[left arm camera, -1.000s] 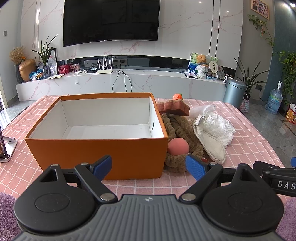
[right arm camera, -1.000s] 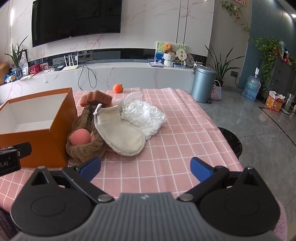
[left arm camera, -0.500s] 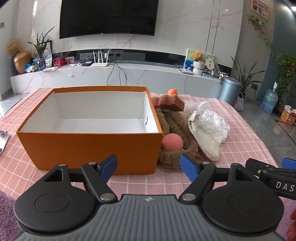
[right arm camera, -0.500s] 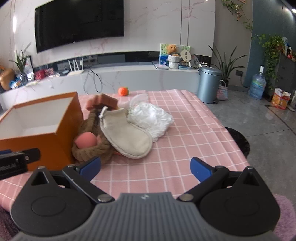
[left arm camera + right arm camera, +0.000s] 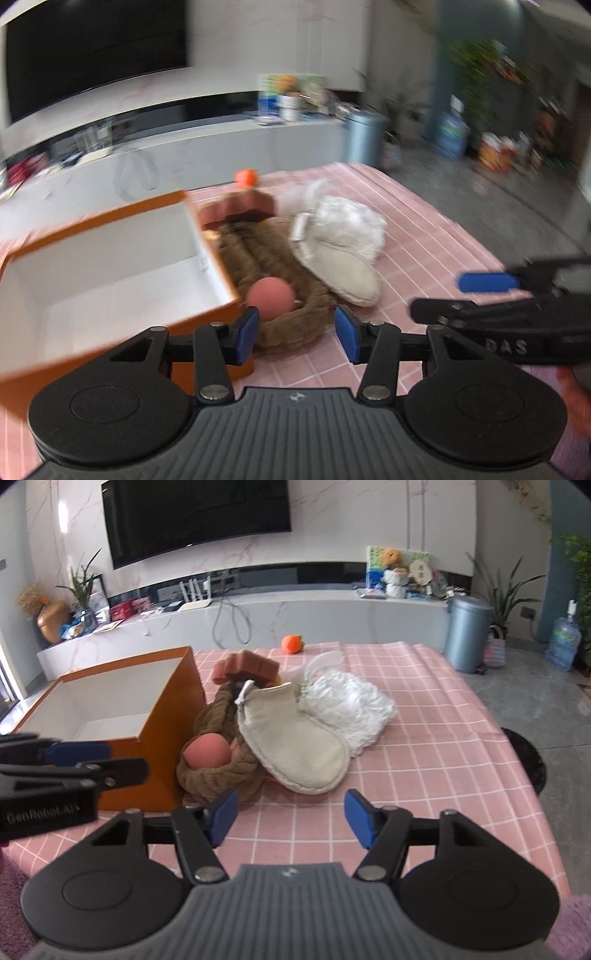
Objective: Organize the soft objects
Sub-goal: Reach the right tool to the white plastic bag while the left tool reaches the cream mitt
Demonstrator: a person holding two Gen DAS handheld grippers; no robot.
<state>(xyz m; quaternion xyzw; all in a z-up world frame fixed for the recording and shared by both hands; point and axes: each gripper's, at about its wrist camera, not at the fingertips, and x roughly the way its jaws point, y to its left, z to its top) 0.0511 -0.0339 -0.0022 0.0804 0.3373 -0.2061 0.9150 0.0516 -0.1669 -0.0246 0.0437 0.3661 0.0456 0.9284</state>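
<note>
Since the earlier frames both pairs of tongs have just been closing from wide open to roughly half open, and the left view has swung right, so the orange box now sits at its left edge. The left tongs [image 5: 295,334] hold nothing; their blue pads frame the near rim of the brown knitted piece [image 5: 273,266], without touching it as far as the blurred view shows. The right tongs [image 5: 290,819] are also part open and empty, hovering over bare pink checked counter [image 5: 424,760] just short of the pile.

The pile lies beside the orange box [image 5: 122,716], which is empty: a pink ball [image 5: 207,751] nestles in the brown knit, a cream mitt [image 5: 295,746] leans on it, a white crumpled cloth [image 5: 351,709] lies behind, a brown sponge [image 5: 245,668] sits at the back, and a small orange toy [image 5: 291,643] lies apart near the far edge.

The step in hand appears to be the approach to a first pick. The next move likely calls for advancing one pair onto the ball or the knit, pinching it, then lifting it over the box wall.
</note>
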